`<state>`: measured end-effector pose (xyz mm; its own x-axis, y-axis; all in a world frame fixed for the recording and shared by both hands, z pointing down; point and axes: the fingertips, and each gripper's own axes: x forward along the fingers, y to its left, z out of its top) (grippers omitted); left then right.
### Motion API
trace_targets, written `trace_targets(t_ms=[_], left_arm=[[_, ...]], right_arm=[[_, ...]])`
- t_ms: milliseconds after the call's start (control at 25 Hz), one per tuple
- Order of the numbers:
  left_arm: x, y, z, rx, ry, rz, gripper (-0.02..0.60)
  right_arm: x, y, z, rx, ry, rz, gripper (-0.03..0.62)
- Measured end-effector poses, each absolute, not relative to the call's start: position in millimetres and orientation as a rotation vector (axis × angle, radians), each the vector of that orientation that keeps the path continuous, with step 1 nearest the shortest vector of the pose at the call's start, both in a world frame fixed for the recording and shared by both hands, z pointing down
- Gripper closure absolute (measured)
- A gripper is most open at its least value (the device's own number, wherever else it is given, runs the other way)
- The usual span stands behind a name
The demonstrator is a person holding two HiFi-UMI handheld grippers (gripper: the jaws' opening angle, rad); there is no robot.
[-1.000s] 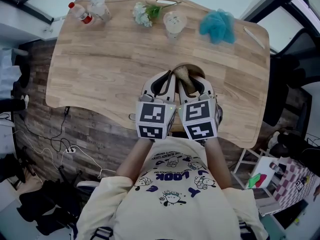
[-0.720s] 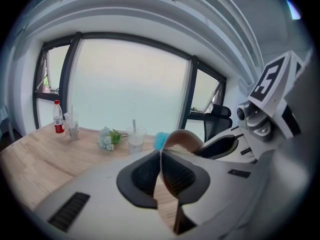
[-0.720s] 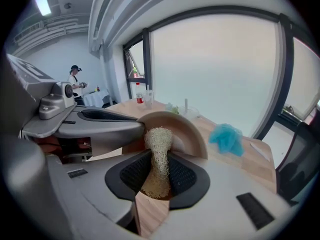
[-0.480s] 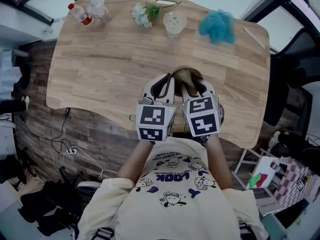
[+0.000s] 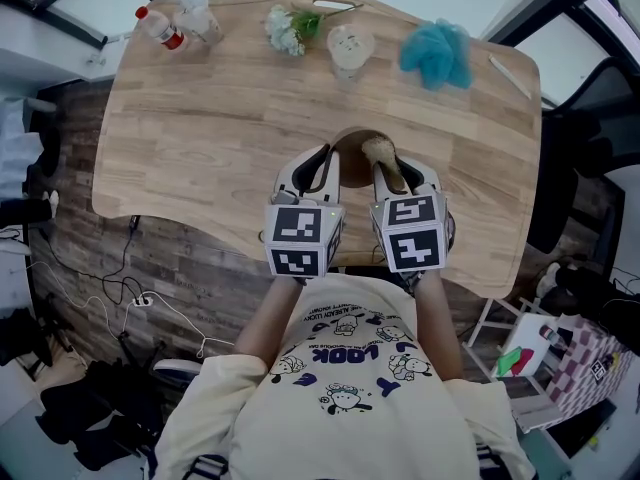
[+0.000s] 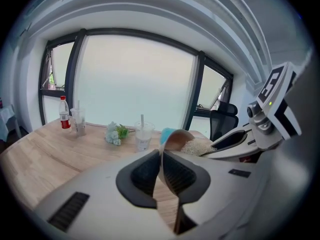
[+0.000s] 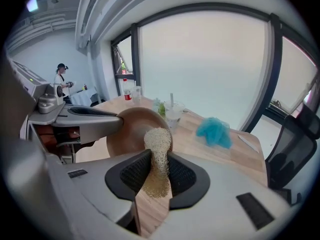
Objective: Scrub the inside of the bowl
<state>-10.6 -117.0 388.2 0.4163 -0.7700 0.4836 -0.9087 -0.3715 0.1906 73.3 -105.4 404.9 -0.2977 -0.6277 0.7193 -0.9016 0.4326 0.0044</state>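
Observation:
A brown bowl (image 5: pixel 352 152) is held tilted over the table's near edge, with my left gripper (image 5: pixel 320 166) shut on its left rim. In the left gripper view the thin rim (image 6: pixel 161 156) runs between the pads. My right gripper (image 5: pixel 393 171) is shut on a tan loofah scrubber (image 5: pixel 384 156) whose tip lies against the bowl's inside at the right. The right gripper view has the loofah (image 7: pixel 157 151) standing up between the pads, its head on the bowl (image 7: pixel 131 130), and the left gripper (image 7: pixel 111 122) reaching in from the left.
Along the wooden table's (image 5: pixel 220 118) far edge stand a red-labelled bottle (image 5: pixel 160 25), a clear cup (image 5: pixel 199 16), a small flower bunch (image 5: pixel 290 26), a lidded drink cup (image 5: pixel 350 46), a blue bath pouf (image 5: pixel 436 52) and a white stick (image 5: pixel 508 75). A person (image 7: pixel 62 81) stands far off.
The two grippers have drawn apart. The loofah has slid from the bowl's middle toward its right side, and more of the bowl's inside shows.

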Motion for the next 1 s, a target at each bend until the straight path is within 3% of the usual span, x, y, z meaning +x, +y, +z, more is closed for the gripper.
trace_targets(t_ms=[800, 1000], left_arm=[[-61, -131, 396, 2.096, -1.552, 0.374, 0.537], [-58, -128, 400, 2.098, -1.546, 0.395, 0.537]], right_arm=[[122, -126, 374, 1.621, -2.229, 0.735, 0.5], [127, -125, 367, 1.755, -2.21, 0.629, 0.5]])
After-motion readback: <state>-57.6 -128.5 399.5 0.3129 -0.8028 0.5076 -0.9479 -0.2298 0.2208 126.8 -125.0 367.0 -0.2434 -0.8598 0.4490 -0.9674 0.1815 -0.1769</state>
